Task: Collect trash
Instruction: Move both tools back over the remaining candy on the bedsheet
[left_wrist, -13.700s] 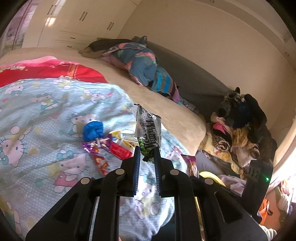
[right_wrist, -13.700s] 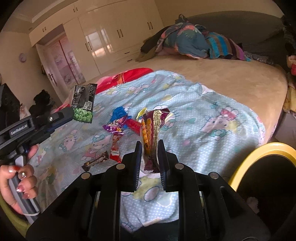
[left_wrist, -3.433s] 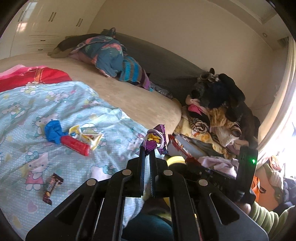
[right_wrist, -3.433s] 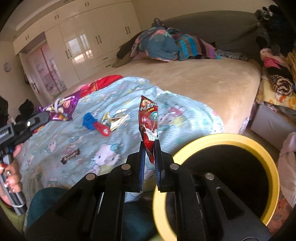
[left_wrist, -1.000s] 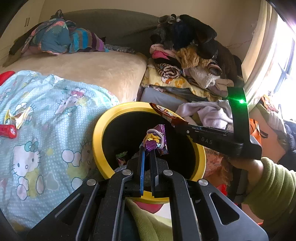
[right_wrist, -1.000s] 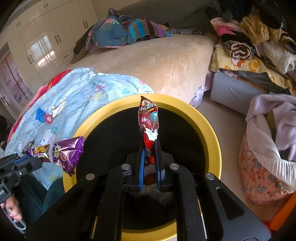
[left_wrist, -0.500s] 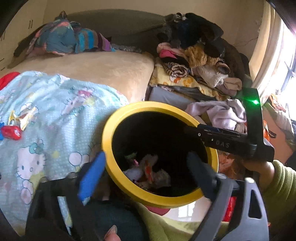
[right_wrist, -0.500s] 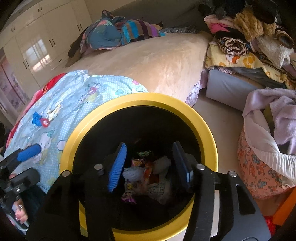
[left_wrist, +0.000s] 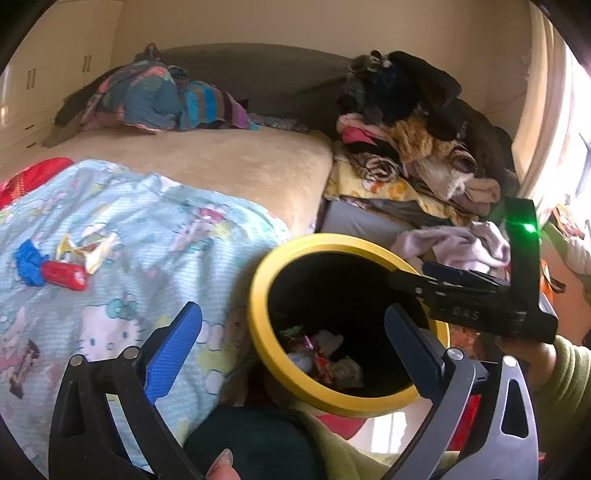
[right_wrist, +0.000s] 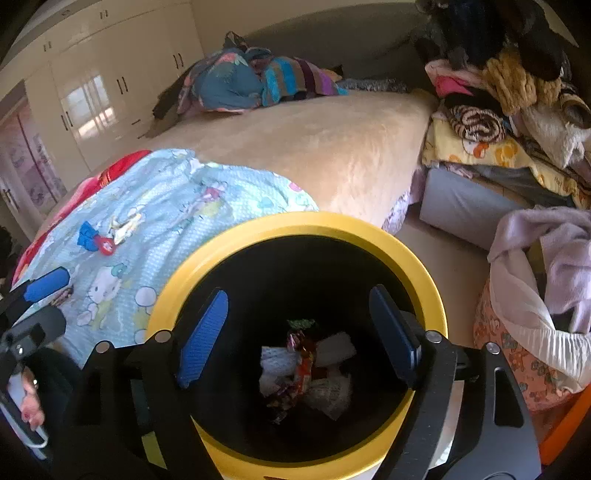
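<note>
Pale blue printed cotton forms the bedcover (left_wrist: 155, 236) at the left, draped to the bed's near edge, just beside the bin. Three wrappers are seen lying together on it: a crumpled blue wrapper (left_wrist: 27, 260), a red tube-shaped wrapper (left_wrist: 62, 275) touching it, and a yellow-white foil wrapper (left_wrist: 92, 247) just beyond. A fourth, small dark piece (left_wrist: 22, 363) near the left edge is too blurred to be identified; it may be a candy wrapper.

The left gripper (left_wrist: 291, 354) is held at the bin's left rim with its jaws opening, spread wide; nothing is held between the ribbed blue pads (left_wrist: 173, 349).

One round bin (right_wrist: 439, 306), with a smooth yellow rim and black interior, stands in the floor gap between the bed and one grey box (right_wrist: 461, 210) stacked with folded clothes. Crumpled trash (right_wrist: 306, 369), white paper and foil packets, lies at its bottom.

The right gripper (right_wrist: 299, 338) is held over the bin mouth, jaws opening and empty, clear of the rim on both sides.

At the far right, one orange patterned basket (right_wrist: 517, 365) is draped with lilac cloth.
</note>
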